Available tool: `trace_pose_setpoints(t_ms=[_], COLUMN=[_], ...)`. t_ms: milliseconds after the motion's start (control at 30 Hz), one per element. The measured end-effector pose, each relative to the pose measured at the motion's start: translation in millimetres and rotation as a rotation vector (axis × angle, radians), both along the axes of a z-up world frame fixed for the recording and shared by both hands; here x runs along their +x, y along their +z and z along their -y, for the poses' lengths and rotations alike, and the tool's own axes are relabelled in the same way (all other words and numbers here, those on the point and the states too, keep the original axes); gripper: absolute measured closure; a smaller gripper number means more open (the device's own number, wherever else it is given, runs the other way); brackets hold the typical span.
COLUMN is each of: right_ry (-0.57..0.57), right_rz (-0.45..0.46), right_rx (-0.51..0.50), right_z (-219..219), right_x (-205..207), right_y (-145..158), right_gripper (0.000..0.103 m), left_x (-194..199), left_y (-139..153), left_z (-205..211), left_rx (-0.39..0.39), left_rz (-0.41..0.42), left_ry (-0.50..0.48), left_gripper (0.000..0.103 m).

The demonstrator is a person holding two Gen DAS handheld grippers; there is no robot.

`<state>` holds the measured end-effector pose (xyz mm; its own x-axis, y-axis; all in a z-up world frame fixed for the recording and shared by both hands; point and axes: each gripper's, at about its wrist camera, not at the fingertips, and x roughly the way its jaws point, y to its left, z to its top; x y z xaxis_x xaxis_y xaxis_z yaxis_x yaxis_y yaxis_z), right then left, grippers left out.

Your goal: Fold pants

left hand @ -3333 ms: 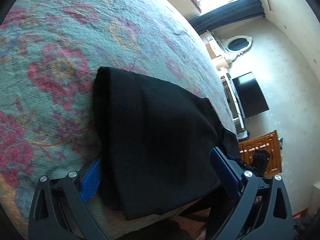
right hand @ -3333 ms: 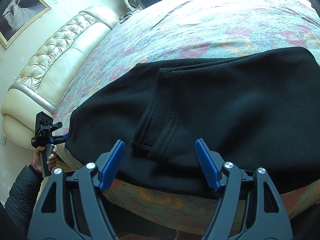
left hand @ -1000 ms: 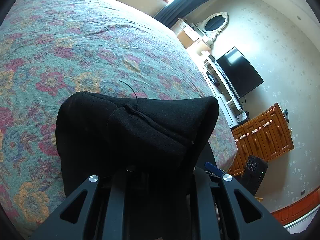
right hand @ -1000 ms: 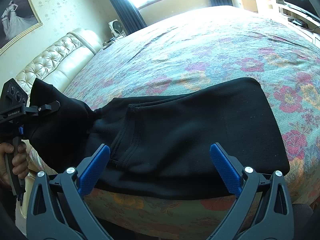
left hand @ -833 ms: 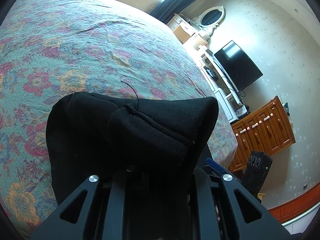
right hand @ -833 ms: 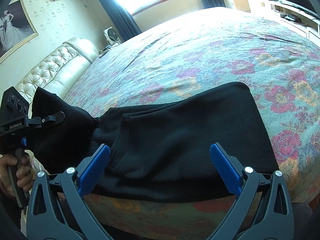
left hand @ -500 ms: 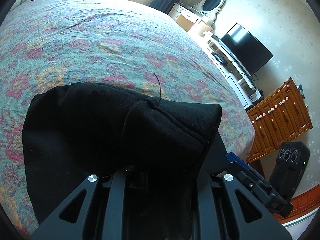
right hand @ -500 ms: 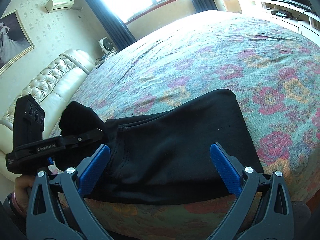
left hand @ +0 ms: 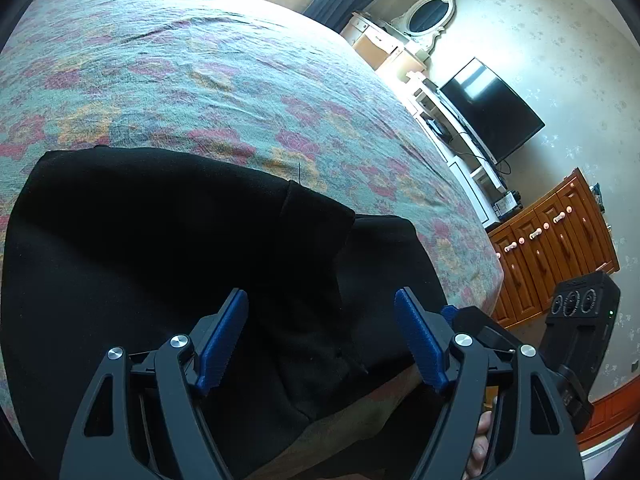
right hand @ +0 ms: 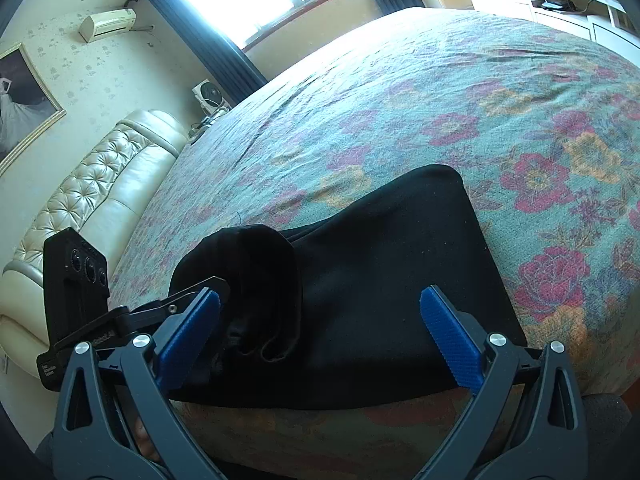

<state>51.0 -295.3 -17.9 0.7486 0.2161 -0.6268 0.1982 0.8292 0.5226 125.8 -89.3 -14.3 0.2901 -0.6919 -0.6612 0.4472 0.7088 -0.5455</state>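
Pants [left hand: 160, 240] folds lost in black

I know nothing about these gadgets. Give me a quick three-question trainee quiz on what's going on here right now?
1. True or false: the left gripper is clamped on the black pants.
2. Multiple choice: the pants lie on (A) a wooden floor, (B) the floral bedspread, (C) a glass desk.
3. Fill in: the right gripper has its blue pads spread ____.

Key
1. False: its jaws stand apart, gripping nothing.
2. B: near the bed's front edge, one end lapped over the rest.
3. Open, with no cloth between them.
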Motion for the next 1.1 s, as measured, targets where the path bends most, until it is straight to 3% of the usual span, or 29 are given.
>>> trace_pose_setpoints(t_ms=[133, 267, 333, 433, 633, 767, 967, 1100], right_ry=[0.017, 0.068, 0.096, 0.134, 0.24, 0.306, 0.398, 0.427], right_rz=[-0.009, -0.017, -0.031, -0.074, -0.18, -0.235, -0.252, -0.268], right_rx=[0.079, 0.162, 0.174, 0.179, 0.218, 0.259, 0.312, 0.272], right_z=[6.2, 6.4, 3.6, -1.2, -16.7, -29.2, -53.5, -64.4], right_x=[3.1, 14.1, 24.0, 43.4, 82.0, 97.8, 104.1, 105.9], right_y=[-7.3, -12.3, -13.6, -18.2, -32.5, -42.4, -47.0, -46.1], right_gripper=[0.002, 0.002, 0.002, 0.002, 0.002, 0.002, 0.002, 0.005], left_x=[-14.5, -13.6, -6.7, 2.6, 10.7, 9.3, 7.5, 6.9], left_y=[19.6, 24.3, 17.8, 2.0, -26.8, -37.8, -42.9, -47.8], left_z=[-32.6, -87.9, -116.5, -153.9, -188.8, -186.1, -179.6, -181.4], left_rx=[0.006, 0.087, 0.139, 0.148, 0.046, 0.018, 0.029, 0.021], left_rz=[0.085, 0.177, 0.184, 0.15, 0.03, -0.02, -0.016, -0.031], left_ry=[0.053, 0.191, 0.266, 0.347, 0.406, 0.404, 0.39, 0.4], left_gripper=[0.022, 0.018, 0.018, 0.018, 0.018, 0.018, 0.018, 0.017])
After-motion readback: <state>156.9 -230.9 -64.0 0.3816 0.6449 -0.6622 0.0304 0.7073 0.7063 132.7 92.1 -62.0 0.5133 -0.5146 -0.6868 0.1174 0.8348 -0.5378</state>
